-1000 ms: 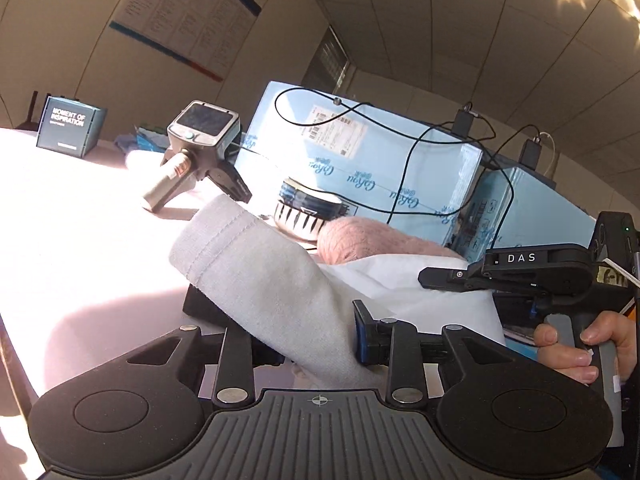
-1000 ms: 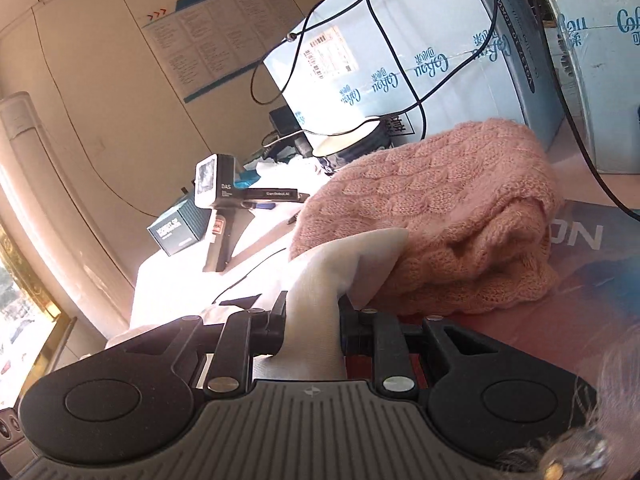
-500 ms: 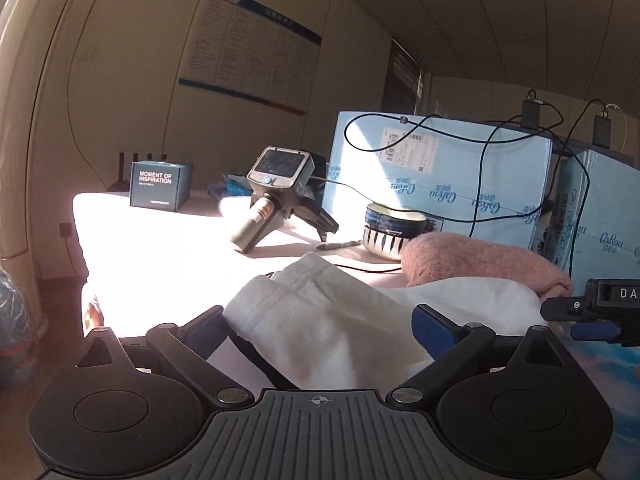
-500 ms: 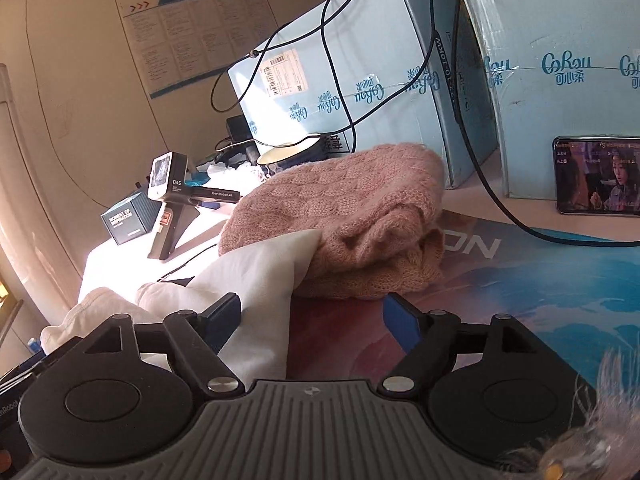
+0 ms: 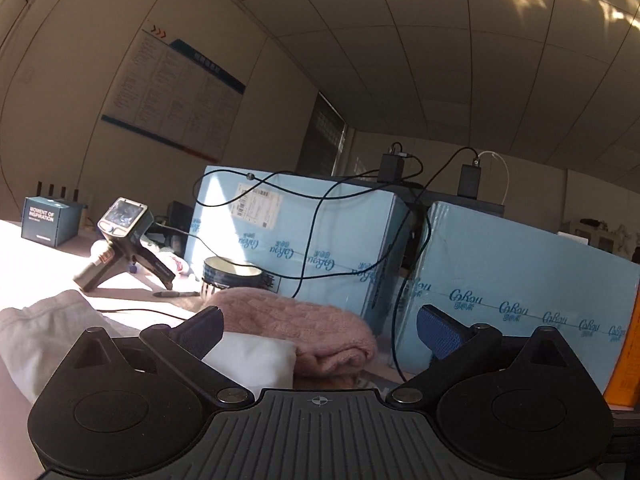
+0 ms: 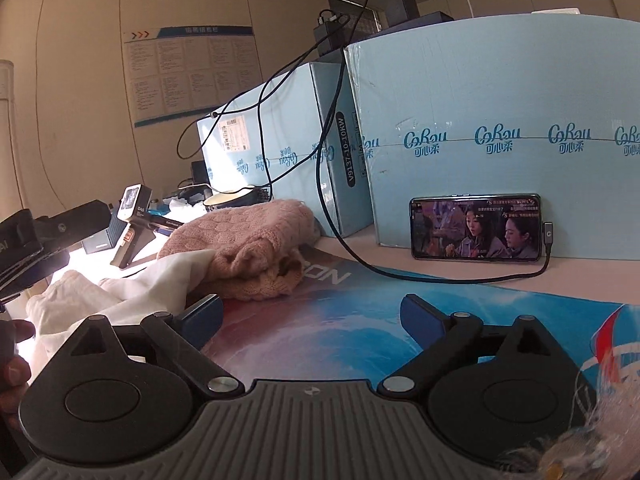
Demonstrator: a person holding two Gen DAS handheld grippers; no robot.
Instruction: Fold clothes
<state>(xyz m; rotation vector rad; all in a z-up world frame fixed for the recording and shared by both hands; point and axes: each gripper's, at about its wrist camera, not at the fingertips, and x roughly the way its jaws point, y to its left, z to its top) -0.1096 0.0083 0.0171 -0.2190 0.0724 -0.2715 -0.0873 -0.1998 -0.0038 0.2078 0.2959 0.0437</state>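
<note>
White soft cotton garment (image 6: 132,284) is lying crumpled on the table between both grippers, touching the pink cable-knit sweater (image 6: 248,236) behind. Left gripper (image 5: 320,322) and right gripper (image 6: 310,314) are gaping, holding nothing. Judged light and limp; best pinched at hem corners.

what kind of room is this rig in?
Likely an office or workroom, not a home: a printed notice board on the wall, stacked blue shipping cartons, and a panelled ceiling.

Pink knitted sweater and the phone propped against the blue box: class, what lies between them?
In the right wrist view, only a black cable crosses the mat between pink sweater and phone.
</note>
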